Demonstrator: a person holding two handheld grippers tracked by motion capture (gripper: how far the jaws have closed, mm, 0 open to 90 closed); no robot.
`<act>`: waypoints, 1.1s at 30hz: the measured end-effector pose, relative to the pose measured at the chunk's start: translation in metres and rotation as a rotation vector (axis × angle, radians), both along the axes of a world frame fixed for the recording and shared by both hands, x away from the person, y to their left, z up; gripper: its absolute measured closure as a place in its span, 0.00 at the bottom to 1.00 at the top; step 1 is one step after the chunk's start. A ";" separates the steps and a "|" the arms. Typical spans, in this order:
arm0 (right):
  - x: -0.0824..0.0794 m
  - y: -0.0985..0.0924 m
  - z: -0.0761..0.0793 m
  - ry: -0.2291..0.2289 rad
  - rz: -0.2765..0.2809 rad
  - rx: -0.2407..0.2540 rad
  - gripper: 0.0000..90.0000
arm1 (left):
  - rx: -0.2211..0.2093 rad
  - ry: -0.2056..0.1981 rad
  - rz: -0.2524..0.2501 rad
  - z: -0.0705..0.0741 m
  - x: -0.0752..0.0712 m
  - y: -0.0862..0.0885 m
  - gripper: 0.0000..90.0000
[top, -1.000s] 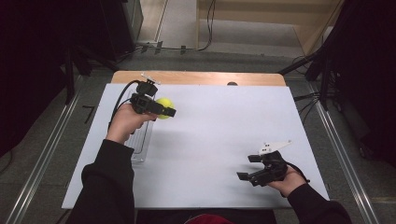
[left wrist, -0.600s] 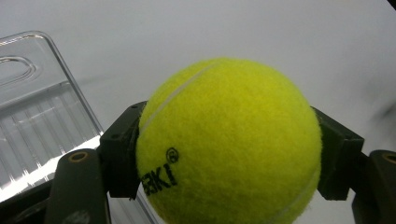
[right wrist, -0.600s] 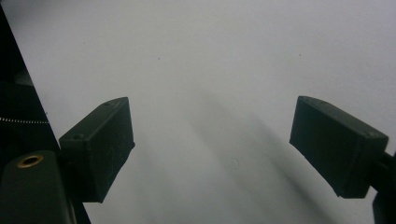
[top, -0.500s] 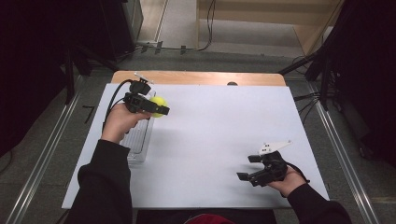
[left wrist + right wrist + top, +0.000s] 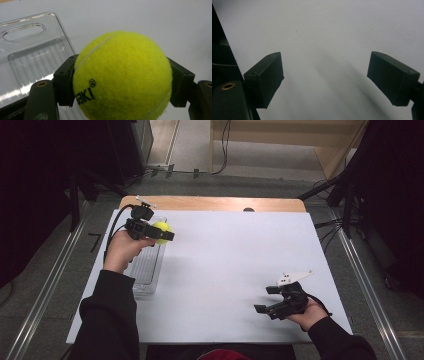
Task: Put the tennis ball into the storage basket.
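high view: overhead, forward-down | gripper views: close, along jaws | shared: white table (image 5: 235, 265)

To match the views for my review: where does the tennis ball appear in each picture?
High view: the tennis ball sits upper left, in the left gripper, over the far end of the clear tray.
Left gripper view: the ball is centre frame, clamped between both jaws.
Right gripper view: open jaws over the white table sheet.
Shared landmark: the clear tray.

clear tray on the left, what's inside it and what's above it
The clear tray looks empty where its ribbed floor shows. Above its far end the left gripper holds a tennis ball. The ball, hand and gripper cover part of the tray, so that stretch can't be checked.
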State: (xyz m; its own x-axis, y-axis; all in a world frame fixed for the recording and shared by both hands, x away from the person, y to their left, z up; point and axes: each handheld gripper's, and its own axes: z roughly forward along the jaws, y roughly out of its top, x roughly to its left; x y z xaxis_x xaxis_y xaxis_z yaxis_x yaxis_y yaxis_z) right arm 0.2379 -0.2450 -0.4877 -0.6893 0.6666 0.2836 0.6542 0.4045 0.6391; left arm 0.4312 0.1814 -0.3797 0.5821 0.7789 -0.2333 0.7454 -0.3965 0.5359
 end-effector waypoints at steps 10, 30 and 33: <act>-0.001 0.000 0.000 0.001 -0.003 -0.002 0.13 | -0.001 -0.006 0.039 0.001 0.001 0.012 0.30; -0.001 0.000 0.000 -0.001 -0.003 -0.004 0.13 | 0.044 -0.034 0.156 -0.002 0.002 0.034 0.30; -0.001 0.000 0.000 0.002 -0.004 -0.005 0.13 | 0.044 -0.031 0.160 -0.003 0.002 0.035 0.30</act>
